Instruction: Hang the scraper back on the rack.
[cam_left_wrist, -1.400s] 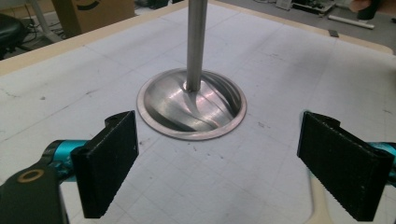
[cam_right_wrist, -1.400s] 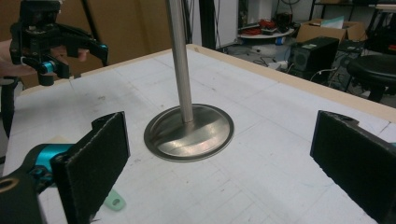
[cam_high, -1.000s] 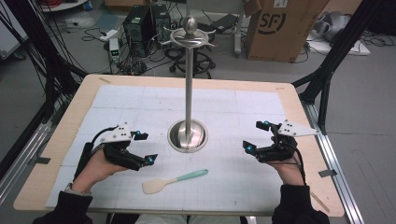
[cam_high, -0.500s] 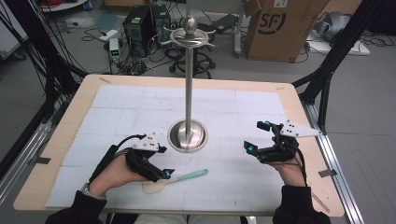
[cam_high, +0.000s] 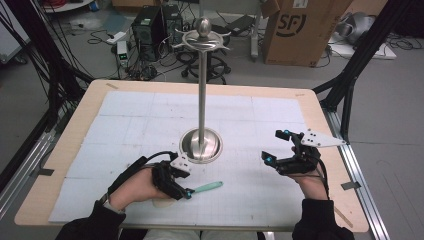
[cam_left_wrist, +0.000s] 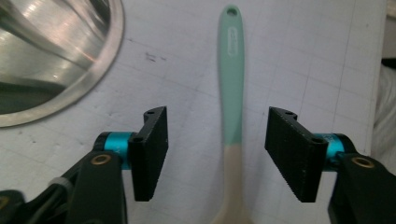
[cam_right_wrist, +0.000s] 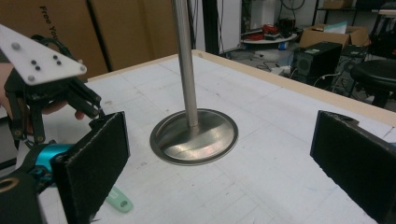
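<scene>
High view: on the white gridded mat (cam_high: 125, 125), a mint-handled spatula (cam_high: 207, 187) lies in front of the steel stand (cam_high: 201, 145), at the left gripper (cam_high: 181, 191); the right gripper (cam_high: 275, 147) hovers well apart, gaping on nothing. Left gripper view: the spatula's (cam_left_wrist: 232, 93) long axis runs straight ahead between the jaws, which have just been closing but do not yet touch it.

The left gripper (cam_high: 186, 192) lay low over the table near its front edge, pointing right, its forearm coming in from the bottom left. Its jaws had just been closing but stood apart, pads pressing nothing. The right gripper (cam_high: 278, 146) hovered at the right, pointing left, jaws spread wide.
</scene>
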